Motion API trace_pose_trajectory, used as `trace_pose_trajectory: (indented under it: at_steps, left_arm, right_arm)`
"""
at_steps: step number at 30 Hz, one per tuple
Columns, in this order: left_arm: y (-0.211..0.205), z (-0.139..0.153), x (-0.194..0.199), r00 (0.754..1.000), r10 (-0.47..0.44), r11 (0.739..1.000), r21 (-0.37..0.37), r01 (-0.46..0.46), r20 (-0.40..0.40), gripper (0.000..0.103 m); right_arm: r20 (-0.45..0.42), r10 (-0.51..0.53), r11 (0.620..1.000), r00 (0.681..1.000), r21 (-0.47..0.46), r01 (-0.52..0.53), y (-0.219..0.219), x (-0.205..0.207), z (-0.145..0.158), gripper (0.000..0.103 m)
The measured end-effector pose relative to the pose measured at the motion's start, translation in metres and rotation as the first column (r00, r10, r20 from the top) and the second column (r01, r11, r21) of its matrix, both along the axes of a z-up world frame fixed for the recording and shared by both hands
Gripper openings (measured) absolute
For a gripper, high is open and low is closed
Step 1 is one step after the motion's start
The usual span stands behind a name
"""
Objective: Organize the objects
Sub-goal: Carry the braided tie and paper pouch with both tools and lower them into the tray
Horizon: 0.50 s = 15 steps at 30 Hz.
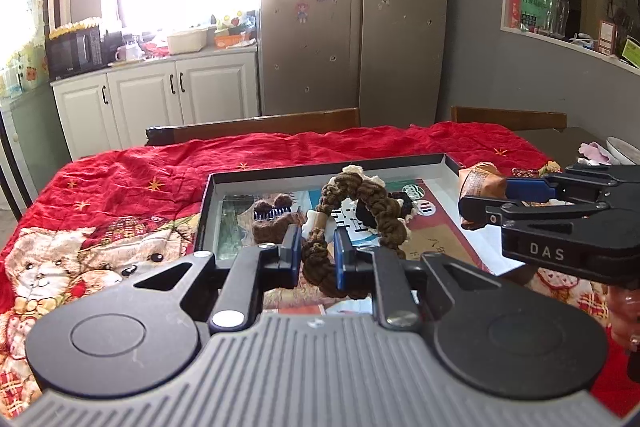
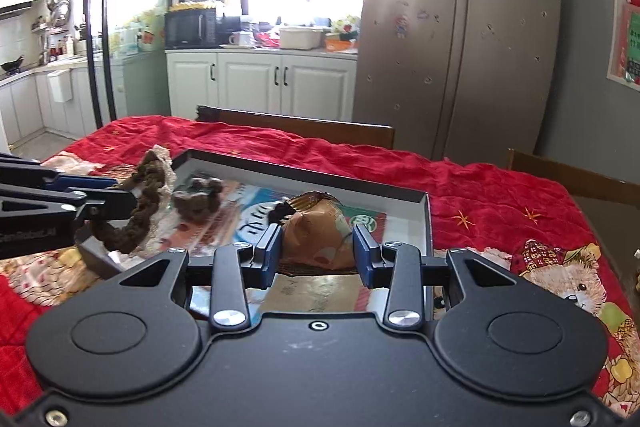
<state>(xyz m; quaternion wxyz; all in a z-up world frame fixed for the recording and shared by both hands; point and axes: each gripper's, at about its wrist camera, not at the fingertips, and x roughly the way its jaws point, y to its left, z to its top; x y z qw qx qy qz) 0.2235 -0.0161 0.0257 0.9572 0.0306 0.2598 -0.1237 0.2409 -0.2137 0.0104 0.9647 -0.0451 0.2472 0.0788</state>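
Holding a brown braid, the left gripper is pinched tight over the tray's near edge. The right gripper squeezes a packet above the tray's right side. Both should go down slowly, then let go.

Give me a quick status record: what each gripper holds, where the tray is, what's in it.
left gripper: shut on the brown braided headband, held above the tray's near left part
right gripper: shut on a tan snack packet, over the tray
tray: shallow, black-rimmed, on the red tablecloth, printed paper lining its floor
in tray: brown fuzzy hair clip at the left; a small black item by the packet, too unclear to name
surroundings: wooden chairs at the far side, fridge behind
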Motion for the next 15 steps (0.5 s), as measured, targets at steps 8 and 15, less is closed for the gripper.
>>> trace_pose_trajectory:
  at_steps: [8, 15]
  left_arm:
    - [-0.012, -0.013, 0.034, 0.999, 0.016, 0.999, 0.042, -0.014, -0.042, 0.02]
    - [-0.024, -0.023, 0.06, 0.997, 0.035, 0.996, 0.082, -0.03, -0.065, 0.02]
  right_arm:
    - [-0.023, -0.043, 0.999, 0.999, 0.009, 0.043, -0.012, 0.032, -0.011, 0.036]
    - [-0.046, -0.062, 0.998, 0.997, 0.022, 0.063, -0.016, 0.052, -0.025, 0.037]
